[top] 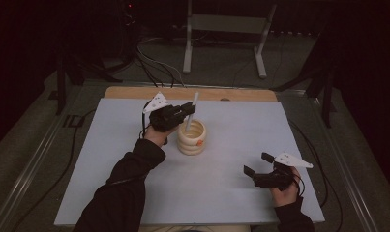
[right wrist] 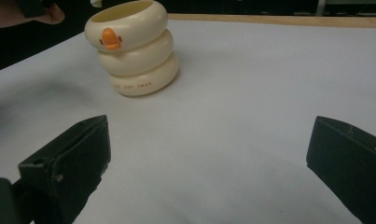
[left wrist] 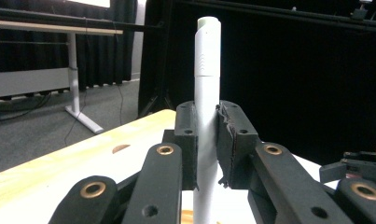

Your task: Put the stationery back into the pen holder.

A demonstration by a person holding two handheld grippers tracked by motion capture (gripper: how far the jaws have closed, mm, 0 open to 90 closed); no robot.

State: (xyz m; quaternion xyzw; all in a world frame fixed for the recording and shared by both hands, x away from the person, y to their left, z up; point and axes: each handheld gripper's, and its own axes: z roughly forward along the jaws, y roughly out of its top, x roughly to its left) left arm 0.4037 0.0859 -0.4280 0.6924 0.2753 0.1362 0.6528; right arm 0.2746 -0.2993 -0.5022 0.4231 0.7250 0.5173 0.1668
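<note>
Cream ringed holder (top: 191, 137), white pen (top: 190, 113) inside

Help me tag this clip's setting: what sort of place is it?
Probably a recording studio or lab: black curtains behind, cables across the grey floor, and a white-covered table with one cream duck-billed pen holder.

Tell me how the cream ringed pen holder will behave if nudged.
The pen holder looks glossy and rigid, so it would probably slide on the smooth white table rather than flex. It leans slightly as seen from the right gripper and stands taller than wide, so a high push might tip it.
</note>
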